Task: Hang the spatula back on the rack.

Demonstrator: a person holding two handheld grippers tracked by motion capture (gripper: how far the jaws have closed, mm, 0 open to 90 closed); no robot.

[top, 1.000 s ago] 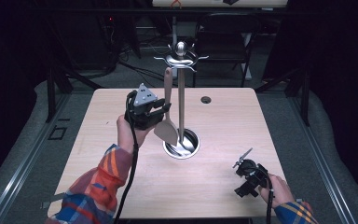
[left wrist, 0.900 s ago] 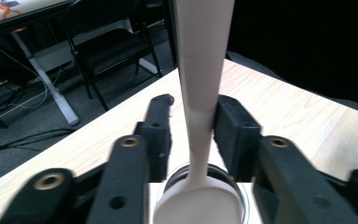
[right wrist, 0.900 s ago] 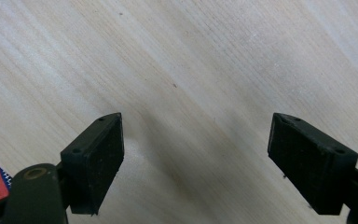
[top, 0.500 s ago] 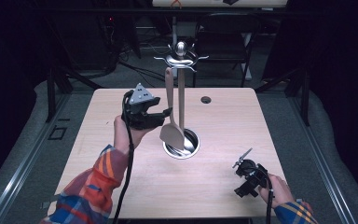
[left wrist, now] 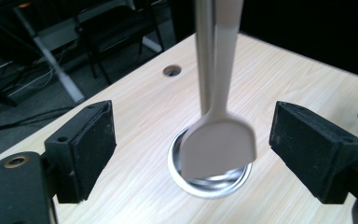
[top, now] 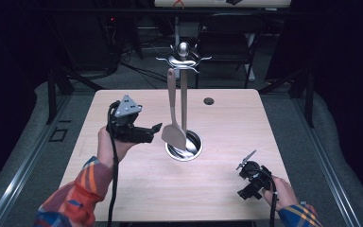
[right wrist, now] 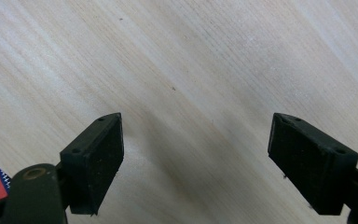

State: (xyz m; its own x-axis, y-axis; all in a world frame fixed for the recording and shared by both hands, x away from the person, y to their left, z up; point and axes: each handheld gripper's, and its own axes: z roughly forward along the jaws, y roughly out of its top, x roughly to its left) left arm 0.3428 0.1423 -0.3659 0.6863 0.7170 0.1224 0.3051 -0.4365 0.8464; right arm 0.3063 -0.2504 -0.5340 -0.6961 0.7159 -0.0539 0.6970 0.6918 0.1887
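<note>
A beige spatula (top: 173, 134) hangs from a hook at the top of a metal utensil stand (top: 184, 97), its blade just above the stand's round base (top: 191, 152). My left gripper (top: 154, 133) is open, a short way left of the blade and apart from it. In the left gripper view the spatula (left wrist: 219, 145) hangs ahead of and between the two open jaws of the left gripper (left wrist: 193, 137), untouched. My right gripper (top: 244, 166) rests low at the table's front right, open, with bare wood between the jaws of the right gripper (right wrist: 196, 149).
The light wooden table (top: 123, 189) has a small round hole (top: 209, 101) at the back right. Several free hooks spread from the stand's top (top: 183, 57). A dark chair (top: 227, 42) and cables lie beyond the far edge.
My left gripper has drawn back to the left and toward the person, away from the spatula it was close against. The right gripper has stayed put.
</note>
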